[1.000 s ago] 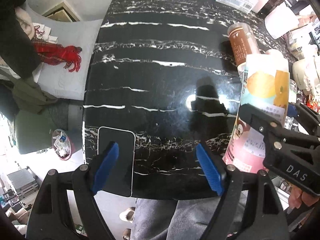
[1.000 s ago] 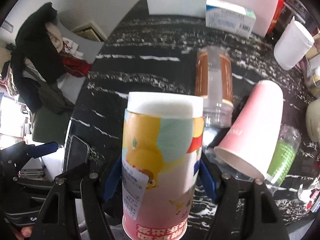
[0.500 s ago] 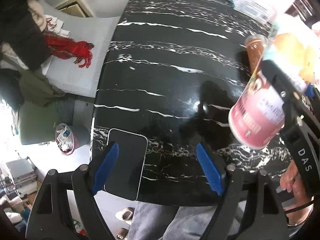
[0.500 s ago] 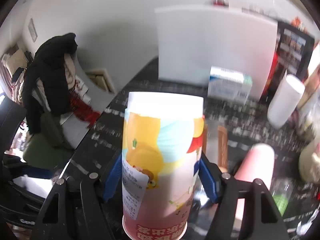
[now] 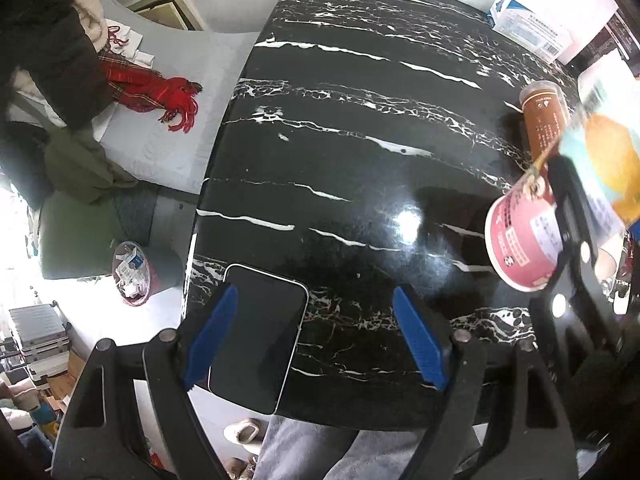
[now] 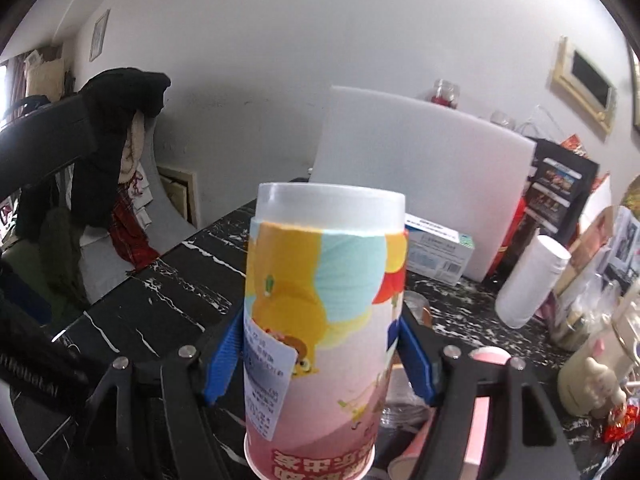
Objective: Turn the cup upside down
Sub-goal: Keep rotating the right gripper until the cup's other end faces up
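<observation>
The cup (image 6: 320,312) is tall, pink at one end with yellow and blue cartoon print and a translucent lid. My right gripper (image 6: 322,354) is shut on its sides and holds it in the air. In the left wrist view the cup (image 5: 532,236) hangs tilted over the right side of the black marble table (image 5: 360,128), pink end toward me, with the right gripper's black frame across it. My left gripper (image 5: 316,340) is open and empty above the table's near edge.
A black phone (image 5: 260,336) lies at the near left table edge. A brown bottle (image 5: 544,120) lies near the cup. A blue-white box (image 5: 528,28), a white cup (image 6: 532,284), a pink cup (image 6: 476,424) and clutter crowd the right and back.
My right gripper has lifted the cup off the table and tilted it, so the right wrist view now faces the wall. My left gripper has shifted slightly; it stays open.
</observation>
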Demonstrator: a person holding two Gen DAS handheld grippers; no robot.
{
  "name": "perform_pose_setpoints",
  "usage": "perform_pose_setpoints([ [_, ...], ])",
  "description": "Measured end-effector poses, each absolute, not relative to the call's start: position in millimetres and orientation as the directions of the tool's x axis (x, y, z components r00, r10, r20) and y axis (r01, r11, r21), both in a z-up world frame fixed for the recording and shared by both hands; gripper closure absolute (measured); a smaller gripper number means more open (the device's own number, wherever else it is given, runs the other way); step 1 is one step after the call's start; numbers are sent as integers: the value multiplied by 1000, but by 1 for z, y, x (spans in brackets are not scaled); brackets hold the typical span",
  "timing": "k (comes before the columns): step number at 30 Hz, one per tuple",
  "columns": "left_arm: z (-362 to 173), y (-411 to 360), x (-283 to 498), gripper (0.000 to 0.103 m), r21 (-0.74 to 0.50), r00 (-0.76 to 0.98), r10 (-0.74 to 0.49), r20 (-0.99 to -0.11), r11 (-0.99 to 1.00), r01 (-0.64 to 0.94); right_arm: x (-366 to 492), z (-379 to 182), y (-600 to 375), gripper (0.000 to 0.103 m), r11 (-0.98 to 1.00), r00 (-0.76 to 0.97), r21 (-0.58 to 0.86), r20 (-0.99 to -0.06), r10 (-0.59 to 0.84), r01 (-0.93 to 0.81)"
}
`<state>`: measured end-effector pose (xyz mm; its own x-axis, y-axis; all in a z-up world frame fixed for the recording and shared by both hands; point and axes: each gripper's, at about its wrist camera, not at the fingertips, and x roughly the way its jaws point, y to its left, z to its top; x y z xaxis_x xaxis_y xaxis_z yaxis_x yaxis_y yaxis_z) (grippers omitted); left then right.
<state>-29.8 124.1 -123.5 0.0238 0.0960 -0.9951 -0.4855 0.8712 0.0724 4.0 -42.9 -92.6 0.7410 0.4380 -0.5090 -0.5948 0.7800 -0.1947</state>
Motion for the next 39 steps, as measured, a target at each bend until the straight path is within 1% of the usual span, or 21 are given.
perform_pose_setpoints([
  [3,-122,122,-32,24,70,28,96,-995,871,-486,-10,-97,-51,32,790,769,-212,-472,432,-575],
  [7,-121,118,-33,24,76,32,104,-994,877,-474,-21,-108,-62,32,805,774,-205,-480,414,-557],
  [10,-120,113,-34,24,87,37,118,-992,883,-461,-32,-111,-68,32,812,792,-219,-455,406,-542],
  [13,-119,109,-36,24,86,34,114,-993,887,-454,-41,-113,-76,32,818,798,-219,-454,397,-532],
  [18,-120,101,-39,24,85,34,111,-993,896,-436,-49,-114,-84,31,819,792,-220,-474,386,-530],
  [27,-118,85,-44,24,77,38,101,-994,909,-410,-47,-112,-98,31,834,767,-166,-517,381,-526],
  [39,-104,72,-52,24,66,36,86,-996,918,-390,-43,-105,-98,30,820,677,-127,-640,362,-558],
])
